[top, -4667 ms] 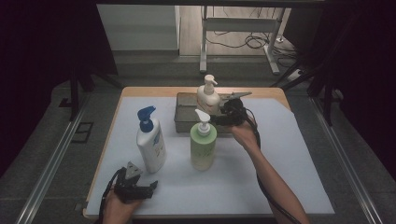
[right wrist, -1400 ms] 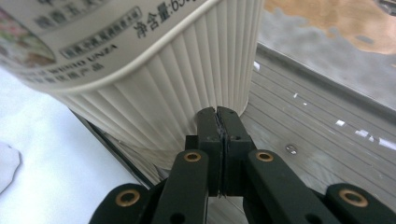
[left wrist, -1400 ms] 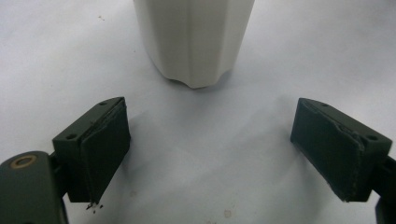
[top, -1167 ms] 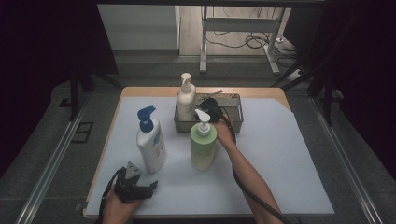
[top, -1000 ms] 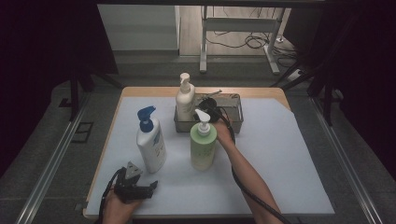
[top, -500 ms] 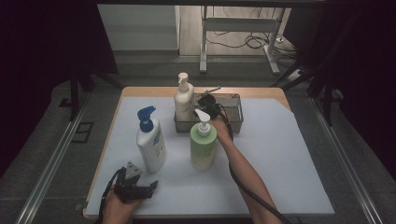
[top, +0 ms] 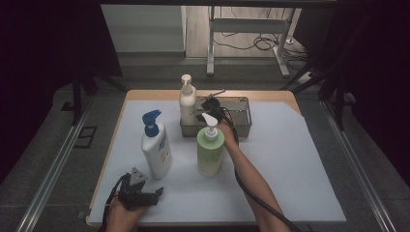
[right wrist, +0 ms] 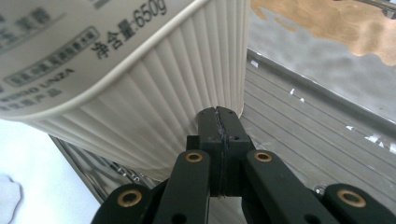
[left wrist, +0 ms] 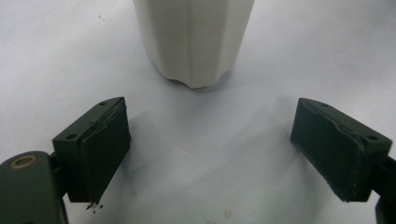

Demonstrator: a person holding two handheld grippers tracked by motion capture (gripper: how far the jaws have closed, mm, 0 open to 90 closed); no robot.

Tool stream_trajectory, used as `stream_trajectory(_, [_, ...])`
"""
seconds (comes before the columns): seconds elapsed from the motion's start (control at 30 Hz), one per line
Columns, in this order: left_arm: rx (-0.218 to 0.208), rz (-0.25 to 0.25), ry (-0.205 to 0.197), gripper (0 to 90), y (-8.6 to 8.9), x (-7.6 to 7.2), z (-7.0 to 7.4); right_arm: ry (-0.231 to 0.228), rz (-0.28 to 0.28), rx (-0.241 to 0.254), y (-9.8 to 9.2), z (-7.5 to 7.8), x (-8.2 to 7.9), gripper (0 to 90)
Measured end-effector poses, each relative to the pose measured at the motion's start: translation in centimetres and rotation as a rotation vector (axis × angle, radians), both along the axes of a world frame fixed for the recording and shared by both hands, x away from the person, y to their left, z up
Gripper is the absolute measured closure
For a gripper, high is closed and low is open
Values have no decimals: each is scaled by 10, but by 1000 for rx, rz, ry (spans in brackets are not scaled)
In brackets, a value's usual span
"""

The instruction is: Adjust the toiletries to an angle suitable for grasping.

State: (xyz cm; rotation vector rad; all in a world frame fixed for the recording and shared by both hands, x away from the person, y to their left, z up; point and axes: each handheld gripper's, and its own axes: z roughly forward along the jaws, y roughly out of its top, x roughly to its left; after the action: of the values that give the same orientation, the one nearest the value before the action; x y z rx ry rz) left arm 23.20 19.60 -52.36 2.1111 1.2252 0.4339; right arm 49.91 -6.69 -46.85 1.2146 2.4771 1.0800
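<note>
**Cream bottle stands in the tray, nudged by closed jaws**

The white-covered table (top: 300, 174) carries everything, and most of its near and right-hand area is bare, so either arm has free room to pull back toward the person. At the far edge sits the metal tray (top: 240, 126), its low walls forming the only real barrier: anything inside has to be lifted over the rim, not slid out.

The cream pump bottle (top: 187, 102) stands upright in the tray's left end, just ahead of the right gripper (top: 212, 107). In the right gripper view the ribbed base of that bottle (right wrist: 154, 126) rises just beyond the jaw tips and to their left, touching or nearly so. The jaws are pressed flat together with nothing between them. Judging by this, the closed tips serve as a pusher to settle the bottle against the tray's end wall rather than as a clamp. The tray floor (right wrist: 317, 135) lies open to the right of the jaws.

The blue-capped white bottle (top: 155, 147) and the green bottle (top: 210, 151) stand upright on the cover, well apart from each other. The left gripper (top: 138, 193) rests near the front edge, jaws spread wide and empty, with the white bottle's base (left wrist: 194, 42) straight ahead of the gap, probably waiting its turn.
</note>
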Motion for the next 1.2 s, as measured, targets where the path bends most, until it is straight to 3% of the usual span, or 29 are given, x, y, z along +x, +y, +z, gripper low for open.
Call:
stream_trajectory(0.27, [1, 0, 0, 116, 0, 0, 0, -2, 2, 0, -1, -1, -1, 897])
stream_trajectory(0.6, [0, 1, -1, 117, 0, 0, 0, -21, 6, -3, -11, 6, -8, 795])
stream_trajectory(0.7, [1, 0, -1, 116, 0, 0, 0, -34, 0, -5, -17, 10, -12, 748])
stream_trajectory(1.0, [1, 0, 0, 116, 0, 0, 0, -63, 11, -2, -34, 20, -27, 474])
stream_trajectory(1.2, [2, 0, 0, 117, 0, 0, 0, -88, 34, -8, -41, 27, -37, 364])
